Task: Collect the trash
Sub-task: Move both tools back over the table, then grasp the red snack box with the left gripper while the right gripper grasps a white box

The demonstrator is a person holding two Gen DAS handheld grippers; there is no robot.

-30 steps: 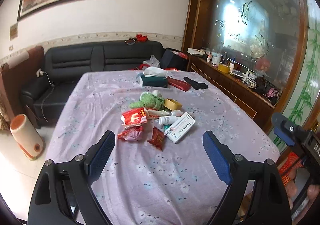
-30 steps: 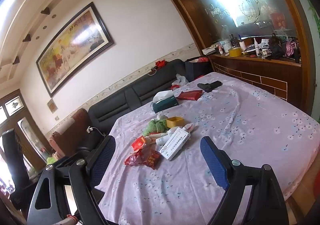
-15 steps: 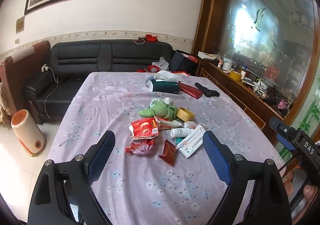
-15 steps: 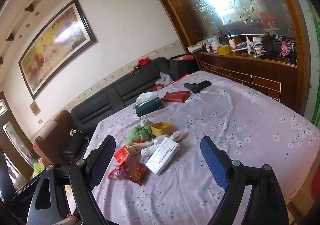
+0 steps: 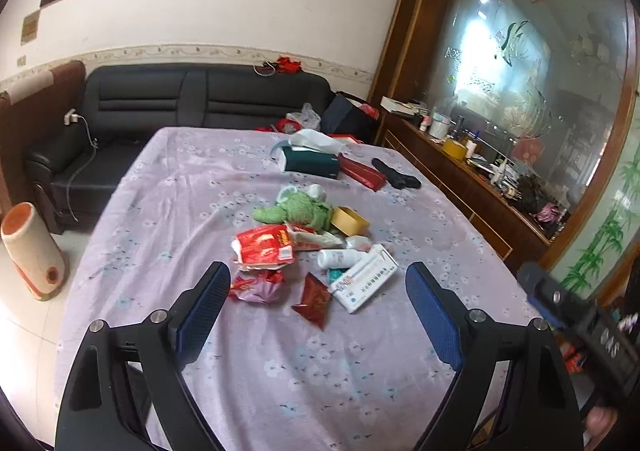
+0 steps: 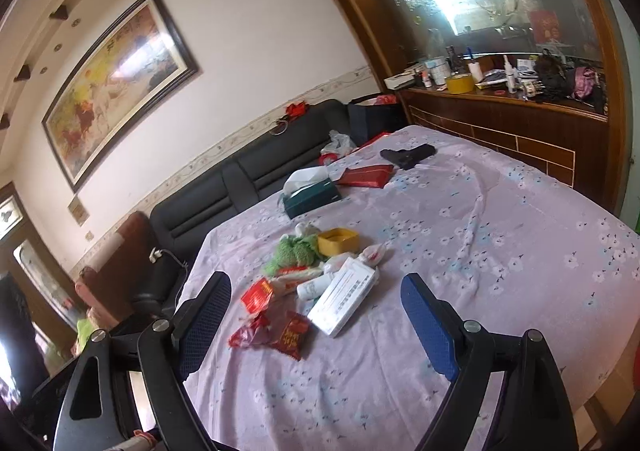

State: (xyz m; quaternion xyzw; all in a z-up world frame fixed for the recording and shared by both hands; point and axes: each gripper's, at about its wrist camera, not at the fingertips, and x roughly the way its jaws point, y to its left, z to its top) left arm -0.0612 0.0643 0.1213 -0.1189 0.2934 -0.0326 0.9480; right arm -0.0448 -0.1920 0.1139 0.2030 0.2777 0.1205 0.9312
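Wrappers (image 5: 260, 287) lie ahead of my left gripper (image 5: 316, 311), nearer its left finger; both it and my right gripper (image 6: 316, 311) gape empty.

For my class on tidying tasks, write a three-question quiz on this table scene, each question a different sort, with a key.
1. True or false: the left gripper is shut on the flat dark red foil sachet.
2. Which lies beside the fuzzy green plush toy? A: small open yellow box; B: black pouch; C: dark green tissue box.
3. Fill in: the long white carton with blue print lies on the lilac flowered ____.

Key: 1 false, both grippers open and empty, right gripper included; 2 A; 3 tablecloth.
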